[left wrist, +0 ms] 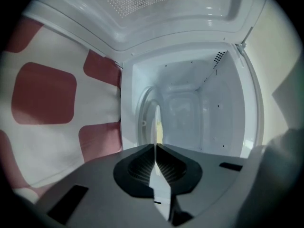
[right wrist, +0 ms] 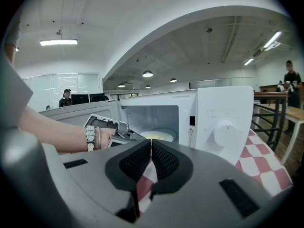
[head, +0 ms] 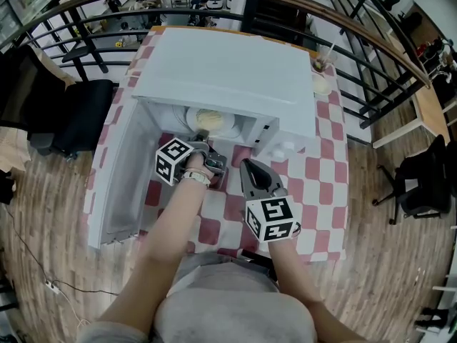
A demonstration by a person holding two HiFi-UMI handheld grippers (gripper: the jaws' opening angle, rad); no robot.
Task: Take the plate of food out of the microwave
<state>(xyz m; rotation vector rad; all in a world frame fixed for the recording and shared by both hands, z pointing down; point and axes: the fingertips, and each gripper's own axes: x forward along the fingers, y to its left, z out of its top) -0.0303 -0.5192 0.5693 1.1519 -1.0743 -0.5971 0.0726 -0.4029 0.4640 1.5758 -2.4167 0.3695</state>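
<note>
The white microwave (head: 228, 70) stands on the checked table with its door (head: 118, 184) swung open to the left. Inside it lies a white plate (head: 211, 120) of yellowish food. My left gripper (head: 202, 136) reaches into the opening and is shut on the plate's near rim. In the left gripper view the plate (left wrist: 156, 122) shows edge-on as a thin white line running between the closed pads of that gripper (left wrist: 155, 148). My right gripper (head: 251, 164) hovers in front of the microwave's control panel, shut and holding nothing. The right gripper view shows that gripper (right wrist: 150, 144) facing the plate (right wrist: 159, 135) in the cavity.
The red-and-white checked cloth (head: 321, 170) covers the table. A cup with a straw (head: 321, 66) stands at the back right by the microwave. A curved railing (head: 357, 27) runs behind the table. Black chairs (head: 78, 113) stand on the floor at left and right.
</note>
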